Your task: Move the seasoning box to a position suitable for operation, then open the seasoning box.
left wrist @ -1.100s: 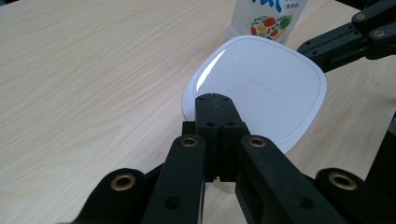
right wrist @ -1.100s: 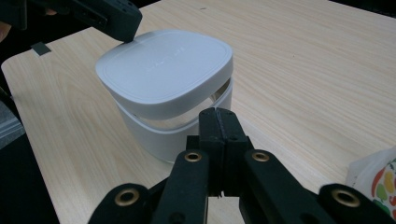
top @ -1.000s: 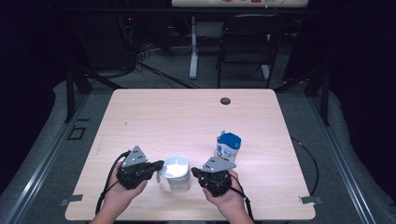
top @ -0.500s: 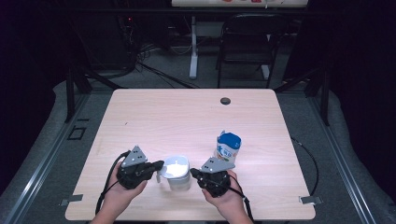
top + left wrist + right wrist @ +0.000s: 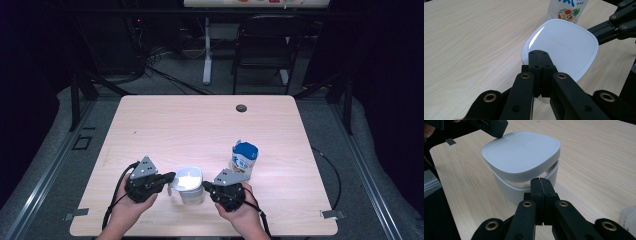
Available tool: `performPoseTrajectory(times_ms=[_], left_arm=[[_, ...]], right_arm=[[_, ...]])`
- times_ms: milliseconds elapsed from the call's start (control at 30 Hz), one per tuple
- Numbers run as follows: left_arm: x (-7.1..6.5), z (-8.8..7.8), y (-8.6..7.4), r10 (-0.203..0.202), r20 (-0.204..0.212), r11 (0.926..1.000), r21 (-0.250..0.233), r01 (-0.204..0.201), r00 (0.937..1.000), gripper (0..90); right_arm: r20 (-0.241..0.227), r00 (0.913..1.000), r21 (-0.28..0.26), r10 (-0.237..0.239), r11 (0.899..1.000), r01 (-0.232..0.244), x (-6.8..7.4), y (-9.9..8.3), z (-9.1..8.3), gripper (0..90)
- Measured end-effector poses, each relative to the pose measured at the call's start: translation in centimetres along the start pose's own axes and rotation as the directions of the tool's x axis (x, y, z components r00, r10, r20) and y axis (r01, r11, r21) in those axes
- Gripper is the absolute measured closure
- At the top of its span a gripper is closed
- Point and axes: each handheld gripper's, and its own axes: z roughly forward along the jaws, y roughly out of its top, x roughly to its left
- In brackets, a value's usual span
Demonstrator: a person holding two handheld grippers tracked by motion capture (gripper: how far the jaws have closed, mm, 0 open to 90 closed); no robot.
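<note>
A white lidded container (image 5: 189,183) with rounded corners stands near the table's front edge, between my two grippers. My left gripper (image 5: 171,176) is shut, its tips at the container's left rim; in the left gripper view the closed jaws (image 5: 539,53) rest at the lid's (image 5: 564,45) near edge. My right gripper (image 5: 205,186) is shut too, its tips at the container's right side; in the right gripper view (image 5: 541,182) they sit against the container (image 5: 524,162) just below the lid. A blue-capped pouch with printed label (image 5: 243,159) stands upright behind the right gripper.
The light wooden table (image 5: 200,125) has a round black grommet (image 5: 241,107) at its far edge. Beyond it stand a black chair (image 5: 262,40) and a white desk leg (image 5: 206,55). Cables trail from both grippers over the front edge.
</note>
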Motion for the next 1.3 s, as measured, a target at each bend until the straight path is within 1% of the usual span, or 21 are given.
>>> performPoseTrajectory(times_ms=[167,200,267,333,433,500,567,633,700,800,867,967,1067,1167,1300], left_arm=[[0.0,-0.1,0.0,0.000,-0.004,1.0000,0.001,0.000,1.0000,90.0],[0.0,-0.1,0.0,0.002,-0.008,1.0000,0.000,-0.002,1.0000,90.0],[0.1,-0.4,0.0,0.001,-0.010,1.0000,0.000,-0.001,0.9999,89.7],[0.2,-0.6,-0.1,-0.007,-0.019,0.9999,-0.010,0.007,0.9998,88.6],[0.5,-1.0,-0.3,-0.016,-0.022,0.9999,-0.007,0.016,0.9996,87.4],[0.6,-1.1,-0.5,-0.023,-0.027,0.9997,-0.013,0.023,0.9994,86.5],[0.8,-1.3,-0.7,-0.032,-0.023,0.9994,-0.009,0.032,0.9992,85.7],[1.0,-1.5,-0.8,-0.042,-0.019,0.9990,-0.015,0.042,0.9989,84.4],[1.2,-1.7,-1.0,-0.054,-0.020,0.9984,-0.018,0.053,0.9984,82.7],[1.4,-2.0,-1.3,-0.065,-0.027,0.9977,-0.020,0.065,0.9975,82.0],[1.5,-2.1,-1.4,-0.066,-0.032,0.9977,-0.018,0.065,0.9973,81.2],[1.6,-2.3,-1.5,-0.074,-0.038,0.9971,-0.021,0.073,0.9965,80.4],[1.7,-2.4,-1.5,-0.073,-0.043,0.9972,-0.020,0.072,0.9964,79.8],[1.7,-2.5,-1.5,-0.075,-0.044,0.9970,-0.025,0.074,0.9962,78.9],[1.9,-2.7,-1.5,-0.081,-0.043,0.9965,-0.027,0.079,0.9958,75.7]], right_arm=[[-0.004,1.0000,0.000,-0.003,1.000,0.003,0.1,0.1,0.0,90.0],[-0.006,1.0000,-0.005,0.002,1.000,-0.002,0.1,0.1,0.0,90.0],[-0.006,1.0000,-0.002,-0.001,1.000,0.001,0.1,0.2,0.0,90.0],[-0.005,1.0000,-0.003,-0.003,1.000,0.003,0.1,0.2,-0.1,90.0],[-0.008,1.0000,-0.011,0.001,1.000,-0.001,0.1,0.3,-0.1,90.0],[-0.008,1.0000,-0.006,-0.006,1.000,0.006,0.2,0.4,-0.1,90.0],[-0.009,0.9999,-0.010,-0.006,1.000,0.006,0.2,0.5,-0.1,90.0],[-0.011,0.9999,-0.009,-0.011,1.000,0.011,0.2,0.6,-0.1,90.0],[-0.006,1.0000,-0.016,-0.007,1.000,0.007,0.3,0.7,-0.1,90.0],[-0.008,0.9999,-0.013,-0.015,1.000,0.015,0.2,0.9,-0.1,90.0],[-0.010,0.9999,-0.016,-0.009,1.000,0.009,0.2,0.9,-0.1,90.0],[-0.010,0.9999,-0.014,-0.011,1.000,0.011,0.2,0.9,-0.1,90.0],[-0.010,0.9998,-0.012,-0.014,1.000,0.014,0.3,0.9,-0.2,90.0],[-0.012,0.9997,-0.010,-0.020,1.000,0.020,0.4,0.9,-0.2,90.0],[-0.012,0.9998,-0.021,-0.019,1.000,0.019,0.6,1.1,-0.2,90.0]])
